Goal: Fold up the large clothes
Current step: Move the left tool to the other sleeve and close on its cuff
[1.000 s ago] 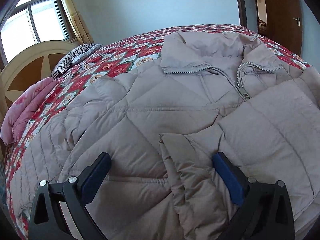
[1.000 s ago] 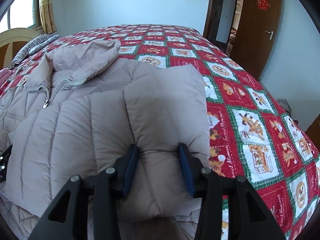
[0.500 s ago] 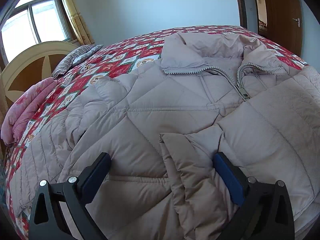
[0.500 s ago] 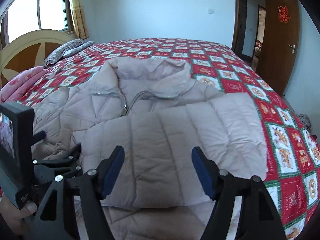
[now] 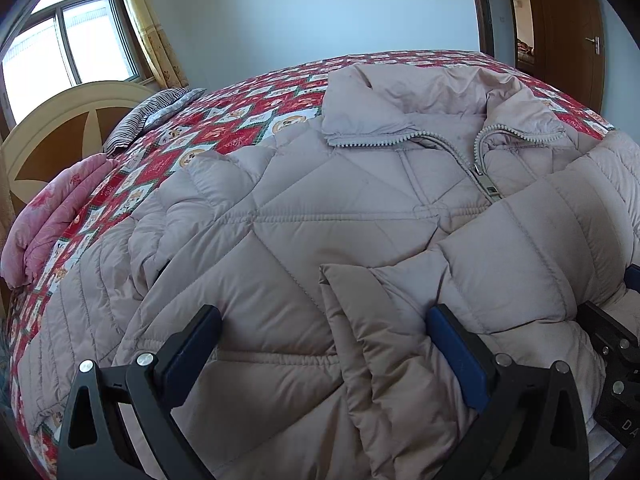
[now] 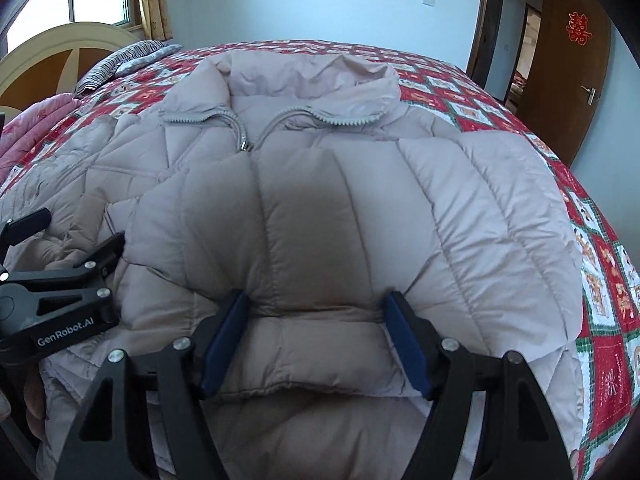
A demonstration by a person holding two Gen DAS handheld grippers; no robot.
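Left wrist: puffy quilted jacket (image 5: 320, 240)

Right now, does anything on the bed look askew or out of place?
Nothing is damaged. The jacket is lopsided: one sleeve lies folded across the chest, while the other sleeve lies spread toward the bed's edge.

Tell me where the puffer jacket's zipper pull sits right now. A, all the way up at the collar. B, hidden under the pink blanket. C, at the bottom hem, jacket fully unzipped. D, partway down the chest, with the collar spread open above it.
D: the metal zipper pull sits below the collar of the puffer jacket, with the two rows of zipper teeth spreading apart above it.
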